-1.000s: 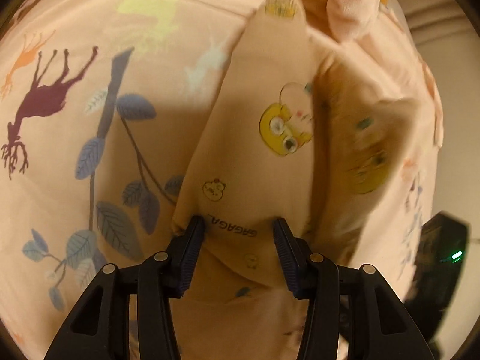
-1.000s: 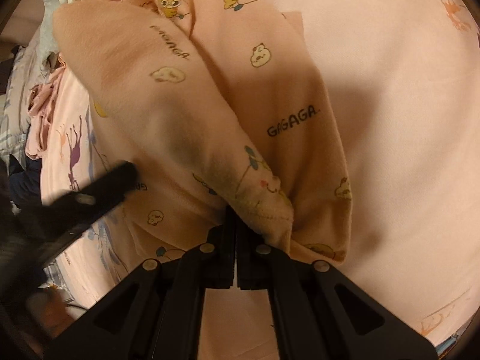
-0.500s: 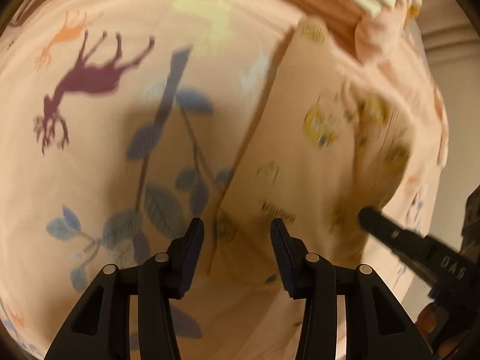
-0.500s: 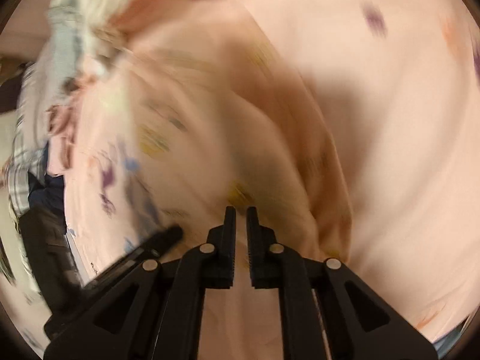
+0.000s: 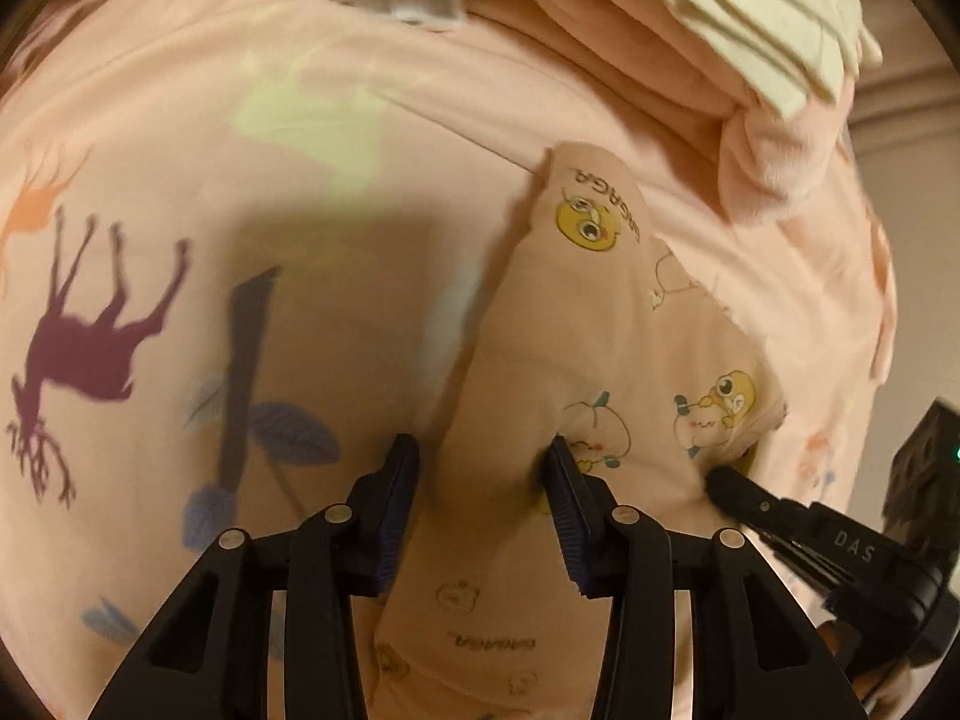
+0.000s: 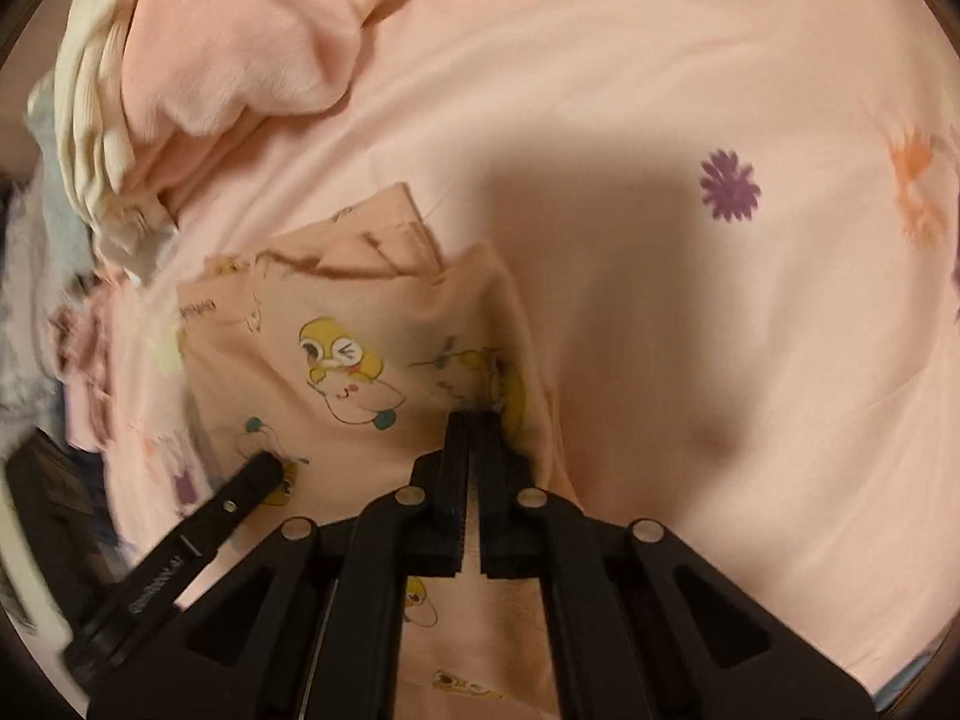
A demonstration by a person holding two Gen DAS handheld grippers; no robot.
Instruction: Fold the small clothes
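left claw (image 5: pixel 480 480): wide apart over the peach garment (image 5: pixel 600 360) | right claw (image 6: pixel 474 420): pinching its edge | tip: pull flat, line up edges, press fold on the bed sheet (image 6: pixel 690 90)

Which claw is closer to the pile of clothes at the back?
Hard to say. Both the left gripper and right gripper sit at the duck-print garment, well short of the pile.
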